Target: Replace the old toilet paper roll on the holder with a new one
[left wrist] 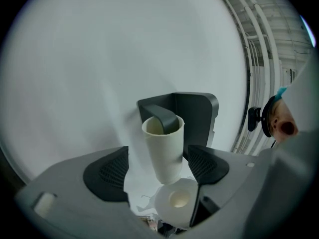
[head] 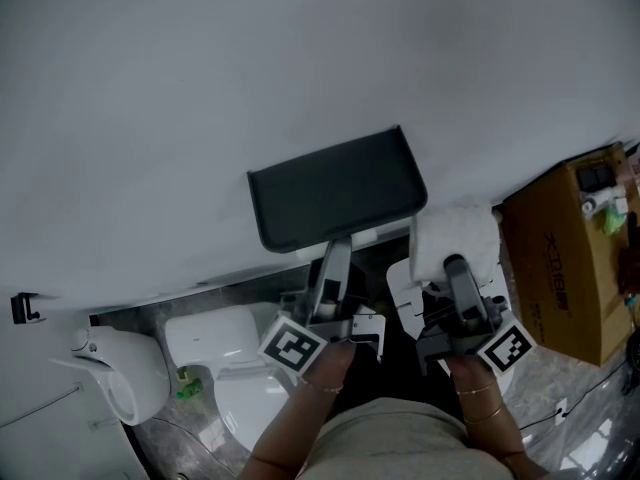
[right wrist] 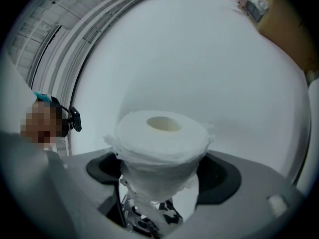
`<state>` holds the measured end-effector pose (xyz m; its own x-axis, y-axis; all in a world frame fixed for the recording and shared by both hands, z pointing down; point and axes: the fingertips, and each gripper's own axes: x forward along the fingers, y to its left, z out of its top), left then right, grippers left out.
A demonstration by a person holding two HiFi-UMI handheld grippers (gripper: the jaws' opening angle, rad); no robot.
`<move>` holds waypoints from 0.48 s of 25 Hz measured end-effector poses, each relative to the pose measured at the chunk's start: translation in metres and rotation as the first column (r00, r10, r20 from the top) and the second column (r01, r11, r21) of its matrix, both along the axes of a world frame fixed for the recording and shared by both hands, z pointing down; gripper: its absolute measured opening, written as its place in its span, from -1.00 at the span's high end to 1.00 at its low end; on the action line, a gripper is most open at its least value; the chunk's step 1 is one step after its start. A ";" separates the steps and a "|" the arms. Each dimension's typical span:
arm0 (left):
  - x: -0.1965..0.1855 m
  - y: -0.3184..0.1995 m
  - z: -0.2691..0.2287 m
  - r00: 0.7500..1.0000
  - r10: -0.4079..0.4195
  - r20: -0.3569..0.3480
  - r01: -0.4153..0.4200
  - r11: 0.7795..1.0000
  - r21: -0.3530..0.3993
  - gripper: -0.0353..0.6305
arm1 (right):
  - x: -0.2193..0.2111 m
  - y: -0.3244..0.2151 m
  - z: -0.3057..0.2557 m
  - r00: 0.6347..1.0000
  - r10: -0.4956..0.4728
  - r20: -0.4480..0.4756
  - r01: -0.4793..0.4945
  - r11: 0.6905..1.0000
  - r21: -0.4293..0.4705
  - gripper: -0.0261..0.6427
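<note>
Bare cardboard tube (left wrist: 163,143) on the holder (head: 340,193); new toilet paper roll (right wrist: 162,133) held just to its right

The grey holder juts from the white wall (head: 200,88) at the centre of the head view; beneath it the left hand-held gripper (left wrist: 157,169) has its jaws spread wide, with the tube standing between them on the holder's arm and neither pad pressing it; at centre right the right hand-held gripper (right wrist: 162,172) pinches the white roll from both sides, core hole facing up; a toilet (head: 225,368) shows at lower left; a cardboard box (head: 565,258) sits at the right edge.
</note>
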<state>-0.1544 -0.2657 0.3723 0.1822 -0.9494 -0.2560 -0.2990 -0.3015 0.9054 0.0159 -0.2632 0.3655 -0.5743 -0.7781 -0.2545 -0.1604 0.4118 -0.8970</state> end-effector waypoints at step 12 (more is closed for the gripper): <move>0.006 -0.002 -0.012 0.999 0.033 0.010 -0.034 0.996 0.083 0.25 | -0.013 -0.008 0.001 0.999 -0.035 0.003 0.035 0.999 -0.008 -0.38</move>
<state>-0.1487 -0.2681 0.3602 0.2163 -0.9180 -0.3326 -0.2947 -0.3861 0.8741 0.0032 -0.2712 0.3667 -0.6009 -0.7592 -0.2500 -0.1435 0.4102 -0.9006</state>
